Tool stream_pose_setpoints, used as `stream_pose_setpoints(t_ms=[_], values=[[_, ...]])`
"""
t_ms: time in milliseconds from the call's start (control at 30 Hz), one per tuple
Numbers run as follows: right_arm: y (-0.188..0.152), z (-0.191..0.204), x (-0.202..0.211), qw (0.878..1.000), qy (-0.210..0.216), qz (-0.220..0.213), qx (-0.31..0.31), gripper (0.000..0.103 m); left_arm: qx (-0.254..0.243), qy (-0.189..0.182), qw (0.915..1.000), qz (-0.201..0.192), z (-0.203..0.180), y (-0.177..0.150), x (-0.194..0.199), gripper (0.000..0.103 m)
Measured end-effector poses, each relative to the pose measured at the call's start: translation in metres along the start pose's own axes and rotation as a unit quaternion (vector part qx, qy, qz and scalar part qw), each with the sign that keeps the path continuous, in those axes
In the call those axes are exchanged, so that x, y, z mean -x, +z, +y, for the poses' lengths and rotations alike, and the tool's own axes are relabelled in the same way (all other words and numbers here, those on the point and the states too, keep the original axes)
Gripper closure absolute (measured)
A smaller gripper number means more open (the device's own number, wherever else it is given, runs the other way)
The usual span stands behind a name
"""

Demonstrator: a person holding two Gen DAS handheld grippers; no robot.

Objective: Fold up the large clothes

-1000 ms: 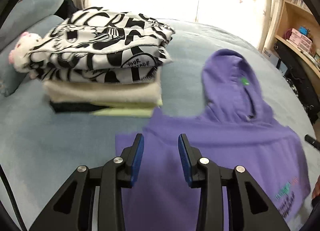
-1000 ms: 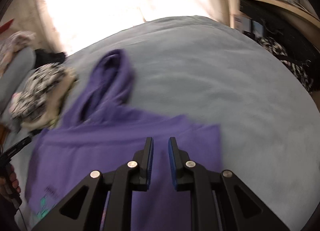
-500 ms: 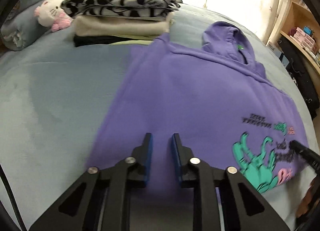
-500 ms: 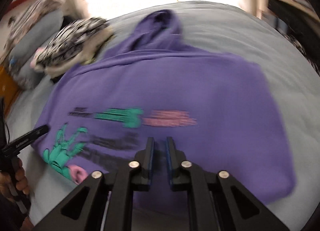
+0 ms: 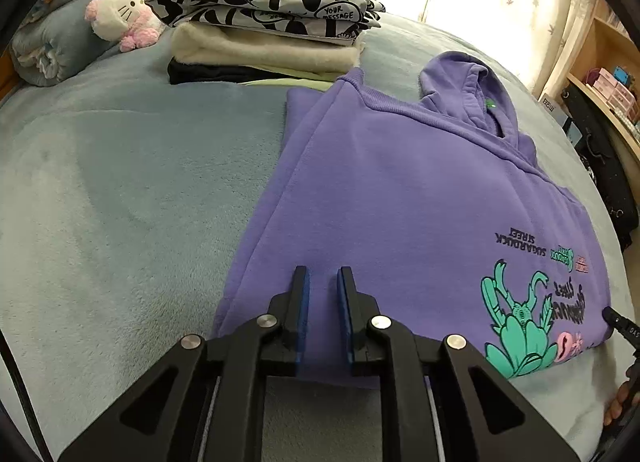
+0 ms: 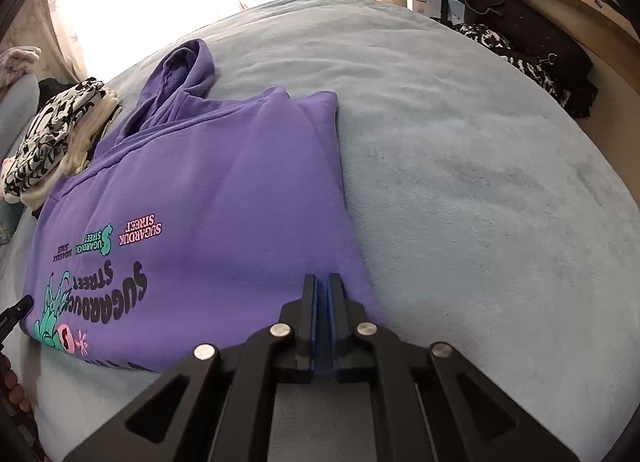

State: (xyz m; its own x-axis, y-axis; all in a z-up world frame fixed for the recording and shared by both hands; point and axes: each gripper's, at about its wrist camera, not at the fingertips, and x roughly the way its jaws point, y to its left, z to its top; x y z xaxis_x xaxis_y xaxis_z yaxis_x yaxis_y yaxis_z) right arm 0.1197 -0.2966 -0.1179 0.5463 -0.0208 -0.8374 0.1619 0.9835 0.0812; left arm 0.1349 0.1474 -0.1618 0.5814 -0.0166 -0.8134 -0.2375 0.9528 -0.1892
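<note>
Left wrist: soft purple fleece hoodie [image 5: 420,189] on plush blue blanket [image 5: 120,189].

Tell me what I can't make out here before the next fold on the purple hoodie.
- Purple hoodie sleeves: folded beneath the body in both views.
- Near hem: hidden behind the left hand-held gripper and right hand-held gripper.
- Right hand-held gripper: nearly closed; whether it pinches fabric is unclear.
- Bottom garments of the folded stack: covered by upper layers in the left wrist view.

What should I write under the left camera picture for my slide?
Left gripper hovers slightly open over a purple hoodie lying on the bed beside a stack of folded clothes.
</note>
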Motion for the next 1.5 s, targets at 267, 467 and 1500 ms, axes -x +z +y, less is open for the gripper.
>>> stream_pose_setpoints(t_ms=[267,467,1500], values=[[-0.004,0.025,0.028,0.999,0.036,-0.003,-0.009,0.092,-0.001,0.020,0.9992,-0.034,-0.011,0.002,0.042,0.049],[-0.011,0.054,0.050,0.998,0.067,-0.008,0.011,0.092,-0.007,0.041,0.9988,-0.025,-0.019,-0.004,0.067,0.049],[0.041,0.175,-0.004,0.985,0.115,0.009,0.130,0.092,-0.152,0.048,0.9848,-0.069,-0.090,0.094,0.002,0.041]])
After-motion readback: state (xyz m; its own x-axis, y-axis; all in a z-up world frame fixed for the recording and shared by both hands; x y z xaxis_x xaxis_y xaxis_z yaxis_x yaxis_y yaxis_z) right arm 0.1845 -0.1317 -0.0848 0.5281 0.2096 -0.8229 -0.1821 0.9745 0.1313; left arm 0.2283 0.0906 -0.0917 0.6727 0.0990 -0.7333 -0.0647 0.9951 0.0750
